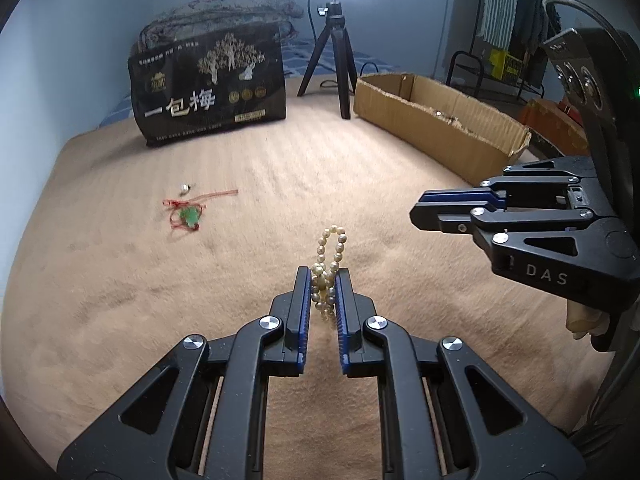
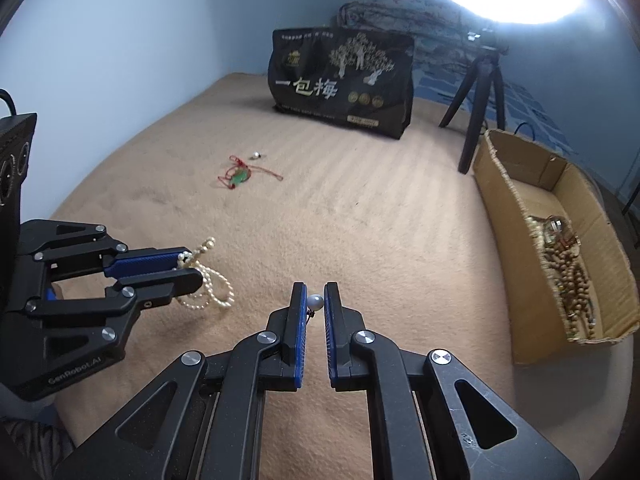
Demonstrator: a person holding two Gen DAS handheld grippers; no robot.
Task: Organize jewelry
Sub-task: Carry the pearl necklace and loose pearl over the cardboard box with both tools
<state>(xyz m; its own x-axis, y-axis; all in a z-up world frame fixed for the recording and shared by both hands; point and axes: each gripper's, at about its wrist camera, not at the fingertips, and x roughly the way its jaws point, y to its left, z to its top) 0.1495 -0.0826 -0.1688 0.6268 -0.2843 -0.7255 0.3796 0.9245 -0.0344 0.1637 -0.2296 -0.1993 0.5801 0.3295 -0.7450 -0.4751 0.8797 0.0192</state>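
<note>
My left gripper (image 1: 323,277) is shut on a cream pearl strand (image 1: 320,246), which is bunched between the pads with a loop standing above the fingertips. In the right wrist view the left gripper (image 2: 194,268) is at the left, and the strand (image 2: 209,245) dangles from it just above the beige blanket. My right gripper (image 2: 315,287) is shut on a small white pearl earring (image 2: 316,302). From the left wrist view the right gripper (image 1: 415,213) is at the right, with the earring hidden. On the blanket lie a red cord with a green pendant (image 1: 189,215) (image 2: 239,176) and a small silver piece (image 1: 185,188) (image 2: 256,155).
An open cardboard box (image 1: 432,128) (image 2: 512,248) at the right holds wooden bead strands (image 2: 568,276). A black printed bag (image 1: 208,92) (image 2: 344,84) and a ring light's tripod (image 1: 332,60) (image 2: 480,92) stand at the back. A pale wall bounds the left.
</note>
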